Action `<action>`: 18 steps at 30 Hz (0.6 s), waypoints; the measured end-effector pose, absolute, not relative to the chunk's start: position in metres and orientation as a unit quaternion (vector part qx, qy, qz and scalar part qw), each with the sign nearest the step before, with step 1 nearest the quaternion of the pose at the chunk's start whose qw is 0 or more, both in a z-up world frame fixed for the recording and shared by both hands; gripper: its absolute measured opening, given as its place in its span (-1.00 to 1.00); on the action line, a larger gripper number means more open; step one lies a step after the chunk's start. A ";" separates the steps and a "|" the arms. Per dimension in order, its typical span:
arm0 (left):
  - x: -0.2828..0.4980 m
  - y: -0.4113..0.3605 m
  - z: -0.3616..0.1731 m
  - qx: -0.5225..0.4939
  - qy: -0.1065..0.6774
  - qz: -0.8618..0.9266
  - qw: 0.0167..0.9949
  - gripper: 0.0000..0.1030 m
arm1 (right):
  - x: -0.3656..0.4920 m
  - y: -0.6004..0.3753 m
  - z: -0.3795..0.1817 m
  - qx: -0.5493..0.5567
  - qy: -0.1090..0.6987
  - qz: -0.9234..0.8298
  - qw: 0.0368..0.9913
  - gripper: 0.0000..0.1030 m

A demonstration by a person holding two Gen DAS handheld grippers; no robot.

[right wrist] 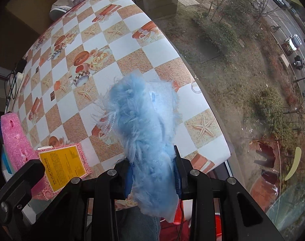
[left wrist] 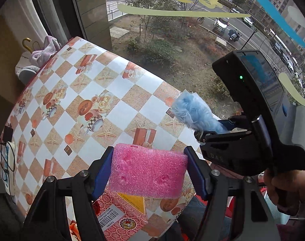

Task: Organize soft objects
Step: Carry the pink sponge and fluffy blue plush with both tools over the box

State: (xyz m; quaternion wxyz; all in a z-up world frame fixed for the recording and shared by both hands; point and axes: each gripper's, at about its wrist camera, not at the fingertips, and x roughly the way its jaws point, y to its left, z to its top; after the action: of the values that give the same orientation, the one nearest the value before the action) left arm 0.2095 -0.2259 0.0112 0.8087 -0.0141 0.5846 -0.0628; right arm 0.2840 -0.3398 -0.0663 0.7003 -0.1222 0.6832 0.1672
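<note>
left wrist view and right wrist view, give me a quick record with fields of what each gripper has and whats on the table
left gripper: shut on pink sponge, jaws pressing its two ends
right gripper: shut on blue fluffy cloth, cloth sticks out past the jaws
both items: held above the table, not resting on it
table: checkered cover with starfish and cup prints
on table: red patterned box with yellow label, near edge
beyond table: window onto street

Pink sponge point(right wrist: 16, 144) running off the left edge in the right wrist view, patterned box point(left wrist: 120, 217) lying partly hidden beneath the sponge, box label print staying too small to read, blue fluffy cloth point(right wrist: 146, 140) covering the desk point(right wrist: 122, 46) beneath it
</note>
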 end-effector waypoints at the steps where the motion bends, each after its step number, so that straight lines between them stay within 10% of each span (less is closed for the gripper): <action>1: 0.205 -0.229 0.012 -0.012 0.585 -0.071 0.808 0.42 | 0.281 -0.344 -0.067 -0.122 0.685 0.164 0.699 -0.34; 18: 0.093 -0.246 0.008 0.021 0.598 -0.146 0.788 0.42 | 0.188 -0.331 -0.087 -0.172 0.711 0.223 0.644 -0.33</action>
State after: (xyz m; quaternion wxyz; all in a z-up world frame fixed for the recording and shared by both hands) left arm 0.0930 -0.2461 0.0079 0.7880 0.0209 0.5979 -0.1456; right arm 0.1878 -0.3311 -0.0870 0.6439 -0.1725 0.7113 0.2230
